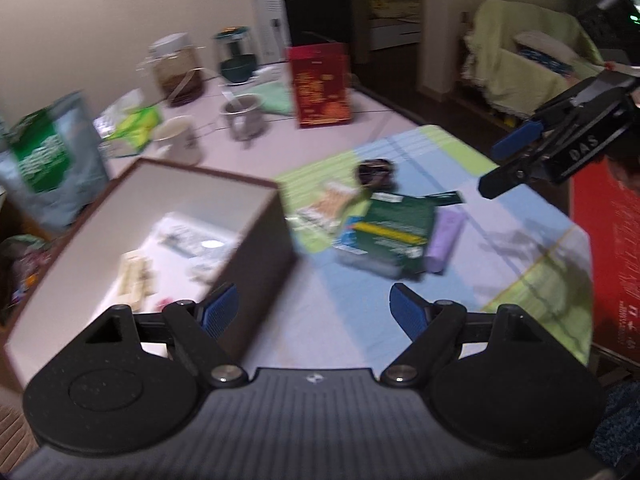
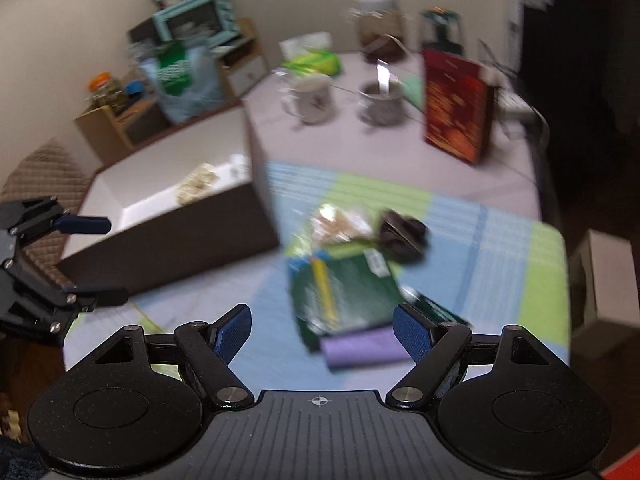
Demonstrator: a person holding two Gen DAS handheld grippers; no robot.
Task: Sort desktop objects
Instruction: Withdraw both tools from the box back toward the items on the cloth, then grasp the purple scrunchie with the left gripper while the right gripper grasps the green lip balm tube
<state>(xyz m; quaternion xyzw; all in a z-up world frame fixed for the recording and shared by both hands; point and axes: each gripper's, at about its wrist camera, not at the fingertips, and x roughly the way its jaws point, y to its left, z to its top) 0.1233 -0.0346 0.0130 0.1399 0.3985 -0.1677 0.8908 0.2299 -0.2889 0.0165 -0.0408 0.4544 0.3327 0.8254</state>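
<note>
A pile lies on the blue-and-green checked cloth (image 1: 520,220) (image 2: 500,260): a green packet (image 1: 392,232) (image 2: 344,292), a purple tube (image 1: 446,240) (image 2: 360,350), a clear snack packet (image 1: 332,204) (image 2: 340,224) and a small dark object (image 1: 374,172) (image 2: 402,236). Left of the pile stands a brown box (image 1: 264,240) (image 2: 180,248) with a white inside and a few packets in it. My left gripper (image 1: 314,308) (image 2: 114,260) hovers open by the box's near corner, holding nothing. Just short of the purple tube, my right gripper (image 2: 322,332) (image 1: 494,168) is open and holds nothing.
Behind the cloth stand two mugs (image 1: 180,140) (image 1: 244,116), a red carton (image 1: 320,88) (image 2: 456,108), a glass jar (image 1: 178,68), a dark kettle (image 1: 236,56) and green bags (image 1: 52,156). A red box (image 1: 608,264) sits at the right table edge. Both views are motion-blurred.
</note>
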